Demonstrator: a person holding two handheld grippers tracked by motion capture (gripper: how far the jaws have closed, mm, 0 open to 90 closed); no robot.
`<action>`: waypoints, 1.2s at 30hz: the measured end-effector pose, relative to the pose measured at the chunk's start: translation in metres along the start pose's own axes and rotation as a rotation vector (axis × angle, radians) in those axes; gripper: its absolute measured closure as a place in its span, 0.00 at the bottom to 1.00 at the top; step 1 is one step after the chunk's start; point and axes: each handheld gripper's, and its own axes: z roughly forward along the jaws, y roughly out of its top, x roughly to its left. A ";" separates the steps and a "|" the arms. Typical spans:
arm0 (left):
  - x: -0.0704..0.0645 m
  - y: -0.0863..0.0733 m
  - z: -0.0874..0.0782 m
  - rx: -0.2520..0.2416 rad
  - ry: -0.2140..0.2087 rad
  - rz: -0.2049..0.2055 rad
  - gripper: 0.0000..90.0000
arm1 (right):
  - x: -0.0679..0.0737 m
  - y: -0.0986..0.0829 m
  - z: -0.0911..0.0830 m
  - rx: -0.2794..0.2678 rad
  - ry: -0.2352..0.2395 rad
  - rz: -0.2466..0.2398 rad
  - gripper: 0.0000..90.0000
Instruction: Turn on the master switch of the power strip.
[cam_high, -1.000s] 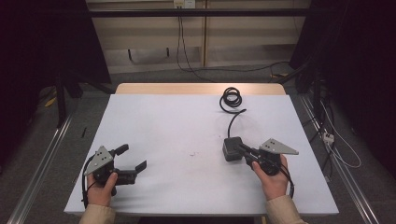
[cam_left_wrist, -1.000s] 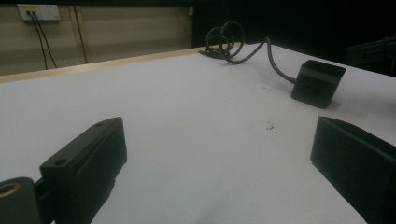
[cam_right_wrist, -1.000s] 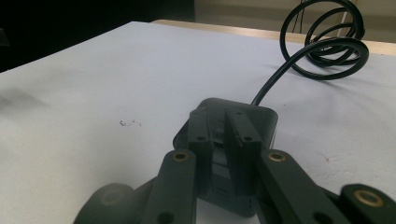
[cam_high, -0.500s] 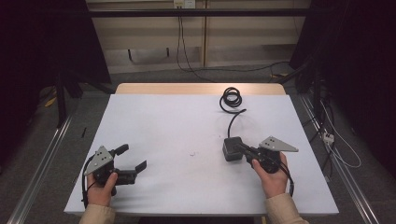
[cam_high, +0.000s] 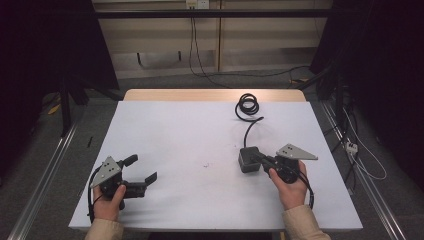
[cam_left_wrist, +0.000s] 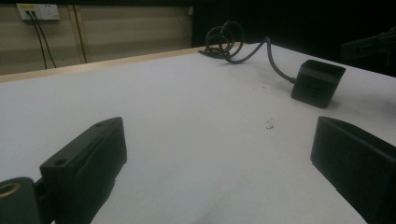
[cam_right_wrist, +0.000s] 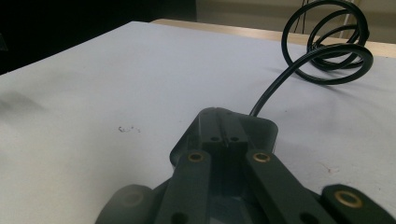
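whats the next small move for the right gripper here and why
Probably a slight lift of the black adapter block to test the hold. The right gripper has its jaws drawn together at the block, which sits flat on the white table, its cable coiled beyond. The left gripper rests open, far off, so it cannot help yet.

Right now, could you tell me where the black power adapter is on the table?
In the high view the black power adapter sits right of the table's centre, at the right gripper's fingers, its coiled cable near the far edge.
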 end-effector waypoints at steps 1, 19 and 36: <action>0.000 0.000 0.000 0.000 0.000 0.000 0.04 | 0.000 0.000 0.000 -0.001 0.000 0.001 1.00; 0.000 0.000 0.000 0.003 0.000 -0.002 0.04 | -0.002 -0.001 0.007 0.018 0.003 0.003 1.00; 0.000 -0.001 0.000 0.003 -0.001 -0.002 0.04 | -0.002 -0.002 0.011 0.030 -0.005 -0.003 1.00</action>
